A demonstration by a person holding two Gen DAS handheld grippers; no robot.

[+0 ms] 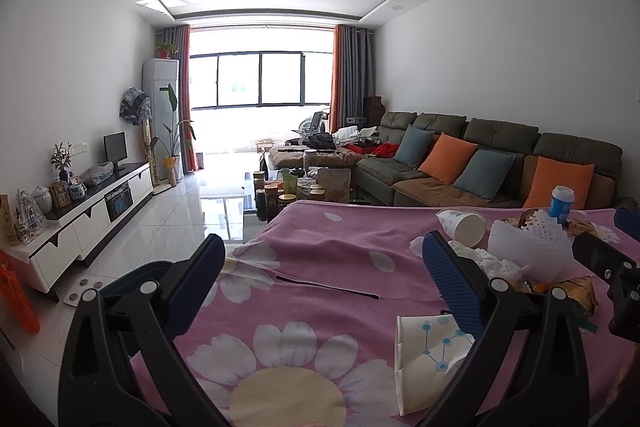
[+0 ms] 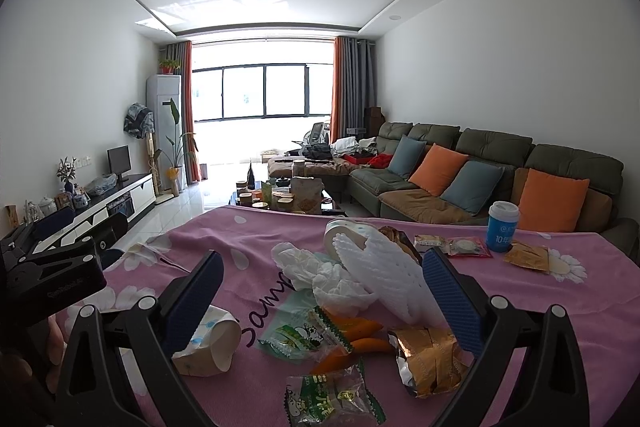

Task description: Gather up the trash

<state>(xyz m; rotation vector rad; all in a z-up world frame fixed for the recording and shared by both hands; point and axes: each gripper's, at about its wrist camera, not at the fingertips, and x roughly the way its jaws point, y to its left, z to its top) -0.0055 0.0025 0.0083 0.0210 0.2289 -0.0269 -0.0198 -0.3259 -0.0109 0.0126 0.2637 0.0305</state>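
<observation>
Both grippers hover over a table draped in a pink cloth printed with white daisies (image 2: 520,307), jaws on both spread wide, nothing held

Trash sits in a loose cluster mid-table. From the right wrist view the right gripper (image 2: 324,291) has most of it directly ahead between its fingers: crumpled white tissue (image 2: 316,267), white foam mesh sleeve (image 2: 384,271), pale green snack wrapper (image 2: 296,331), orange peel pieces (image 2: 360,331), crumpled gold foil wrapper (image 2: 424,355). A squashed white paper cup with blue print (image 2: 208,343) lies on its side just beside the left-hand finger, mouth facing right, long axis roughly across the view

The left gripper (image 1: 324,279) looks mostly at bare cloth; the same squashed cup (image 1: 428,359) lies just under its right-hand finger, off-centre from the gap. A second white paper cup (image 1: 464,227) lies tipped further back, near the mesh sleeve

Judgement: right gripper is nearer the pile and better lined up; tissue or mesh is the easy grab, both soft and will compress. Left needs to shift right to centre on the cup

An upright blue-and-white cup with lid (image 2: 502,227) stands at the far right edge, small flat packets beside it. A dark teal bin rim (image 1: 132,275) shows below the table's left edge, probable drop point

Room: living room, olive sofa (image 2: 500,155) with orange and blue cushions, white TV console, glossy tile floor, bright window
</observation>
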